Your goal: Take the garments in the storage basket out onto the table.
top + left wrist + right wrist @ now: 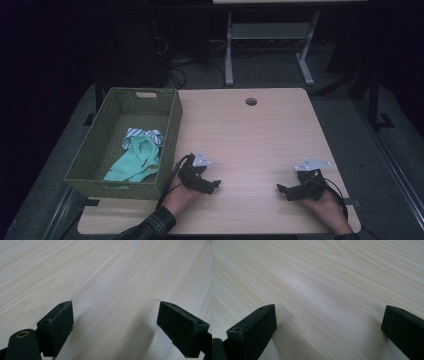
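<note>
left gripper [209, 184]: lower middle, i kept jaws spread, nothing between them.
right gripper [287, 191]: lower right, likewise released.
basket [172, 131]: left, clothes [135, 162] already inside, so hands idled.

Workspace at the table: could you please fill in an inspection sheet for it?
Surface: light wooden table with a round hole near the far edge.
Job's things: green woven basket at the table's left edge, holding a mint-green garment and a striped cloth.
Clutter: nothing seen.
Grippers: left claw and right claw both open, empty, low over bare wood.
Cables: one cable trails from the left claw; more on the floor.
Surroundings: dark room, white table frame behind.
</note>
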Demonstrator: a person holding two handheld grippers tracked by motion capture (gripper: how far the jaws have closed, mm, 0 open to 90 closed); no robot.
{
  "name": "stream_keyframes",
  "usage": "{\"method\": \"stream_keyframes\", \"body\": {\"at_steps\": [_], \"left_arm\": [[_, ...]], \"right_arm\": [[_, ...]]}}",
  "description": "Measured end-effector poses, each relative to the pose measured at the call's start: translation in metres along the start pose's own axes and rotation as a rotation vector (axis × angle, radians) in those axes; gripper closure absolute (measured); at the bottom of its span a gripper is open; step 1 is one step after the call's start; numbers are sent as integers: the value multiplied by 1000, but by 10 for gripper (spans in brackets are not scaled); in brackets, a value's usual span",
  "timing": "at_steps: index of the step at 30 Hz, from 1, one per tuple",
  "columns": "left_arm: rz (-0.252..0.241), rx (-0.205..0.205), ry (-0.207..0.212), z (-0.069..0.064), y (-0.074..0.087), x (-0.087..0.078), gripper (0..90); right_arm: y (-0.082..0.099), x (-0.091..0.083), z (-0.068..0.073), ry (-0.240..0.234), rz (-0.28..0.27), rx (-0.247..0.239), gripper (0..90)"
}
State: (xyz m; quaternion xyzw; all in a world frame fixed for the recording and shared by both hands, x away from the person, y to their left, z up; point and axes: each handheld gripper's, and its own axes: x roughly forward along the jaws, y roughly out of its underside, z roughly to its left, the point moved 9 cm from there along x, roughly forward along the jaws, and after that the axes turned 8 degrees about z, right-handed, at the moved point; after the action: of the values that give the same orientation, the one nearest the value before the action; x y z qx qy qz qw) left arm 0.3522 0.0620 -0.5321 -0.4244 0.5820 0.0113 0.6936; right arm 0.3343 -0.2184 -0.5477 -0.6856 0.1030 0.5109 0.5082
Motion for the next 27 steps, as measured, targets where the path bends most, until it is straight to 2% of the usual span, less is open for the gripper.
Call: {"method": "stream_keyframes", "body": {"at_steps": [1,7,10,27], "left_arm": [[0,-7,11,-1,-2,-1,132],[2,2,16,0,-7,-6,133],[4,12,12,0,-8,-8,133],[-19,9,16,6,-18,-23,134]], "right_arm": [[0,0,0,0,0,0,0],[0,0,0,1,0,1,0],[0,0,0,1,1,2,0],[0,0,0,1,0,2,0]]}}
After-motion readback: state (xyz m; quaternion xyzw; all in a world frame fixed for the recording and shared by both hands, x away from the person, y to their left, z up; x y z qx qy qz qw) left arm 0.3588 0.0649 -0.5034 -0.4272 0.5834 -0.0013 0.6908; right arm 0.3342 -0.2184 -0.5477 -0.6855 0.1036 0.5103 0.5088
